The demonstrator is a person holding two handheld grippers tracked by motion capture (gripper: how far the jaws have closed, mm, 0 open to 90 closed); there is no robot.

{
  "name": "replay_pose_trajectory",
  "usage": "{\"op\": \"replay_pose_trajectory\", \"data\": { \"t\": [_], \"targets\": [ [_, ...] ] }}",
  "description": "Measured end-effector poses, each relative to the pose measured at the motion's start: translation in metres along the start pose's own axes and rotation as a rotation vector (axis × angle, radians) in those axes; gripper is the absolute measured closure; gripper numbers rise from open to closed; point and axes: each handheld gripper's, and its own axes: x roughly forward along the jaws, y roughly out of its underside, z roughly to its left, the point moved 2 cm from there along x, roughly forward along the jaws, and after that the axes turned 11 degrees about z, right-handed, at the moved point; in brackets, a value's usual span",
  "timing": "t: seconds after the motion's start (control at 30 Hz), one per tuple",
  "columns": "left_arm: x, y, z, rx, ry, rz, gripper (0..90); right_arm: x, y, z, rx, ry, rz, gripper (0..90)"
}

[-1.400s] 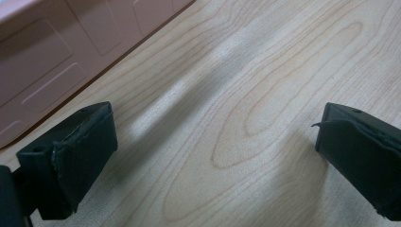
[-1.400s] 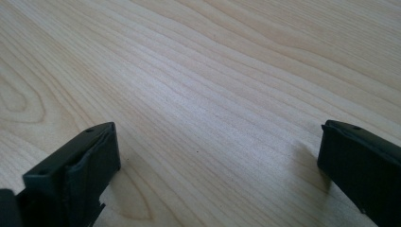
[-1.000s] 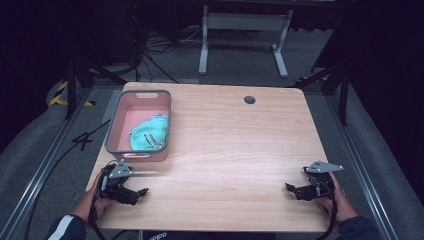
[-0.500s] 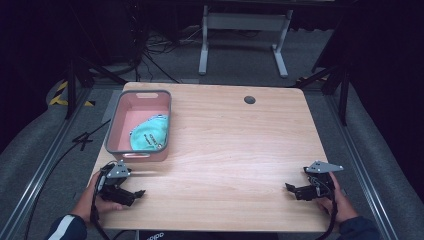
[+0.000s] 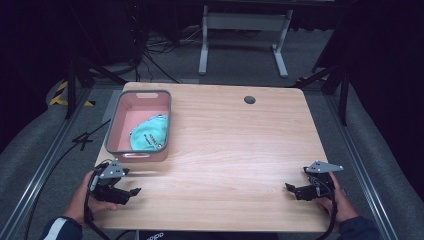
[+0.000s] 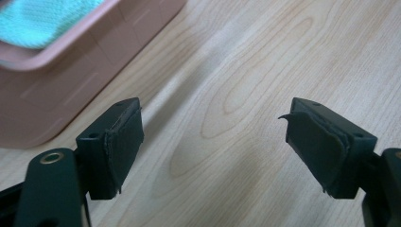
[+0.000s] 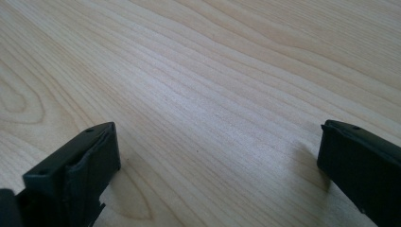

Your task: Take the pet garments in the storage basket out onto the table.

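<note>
Fingers (image 6: 118,151) of the left gripper (image 5: 131,191) stand wide apart with nothing between them, as do those of the right gripper (image 5: 291,188). Over the last second the left gripper has slid slightly nearer the table's (image 5: 240,150) front edge; the right one has stayed put, so the work looks finished or not begun. Beyond the left fingers, the pink bin (image 5: 114,135) holds the teal cloth (image 5: 148,135). The cloth's printing is too small to read, and the bin's wall hides its lower part.

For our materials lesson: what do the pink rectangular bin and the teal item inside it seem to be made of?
Pink rectangular bin: likely moulded plastic, matte, with smooth walls and a rounded rim. Teal item: seemingly soft knitted fabric, crumpled, with a woven texture in the left gripper view.
</note>
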Motion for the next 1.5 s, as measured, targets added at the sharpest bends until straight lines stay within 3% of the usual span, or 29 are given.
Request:
{"op": "replay_pose_trajectory", "data": {
  "t": [0.2, 0.33, 0.7, 1.03, 1.5],
  "targets": [
    [-0.014, -0.002, 0.002, 0.012, -0.008, -0.029, 20.1, 0.0, 0.0, 0.0, 0.0, 0.0, -0.001, 0.4],
    [-0.025, -0.005, 0.004, -0.003, -0.013, -0.051, 20.0, 0.0, 0.0, 0.0, -0.001, 0.0, 0.0, 0.5],
    [-0.048, -0.016, 0.011, 0.005, -0.053, -0.063, 19.5, 0.0, 0.0, 0.0, -0.004, 0.002, 0.0, 0.5],
    [-0.069, -0.042, 0.024, 0.021, -0.087, -0.082, 19.5, 0.0, 0.0, 0.0, -0.004, 0.002, 0.001, 0.5],
    [-0.06, -0.088, 0.05, 0.047, -0.095, -0.007, 19.3, 0.0, 0.0, 0.0, -0.004, 0.002, 0.0, 0.5]
  ]
}}
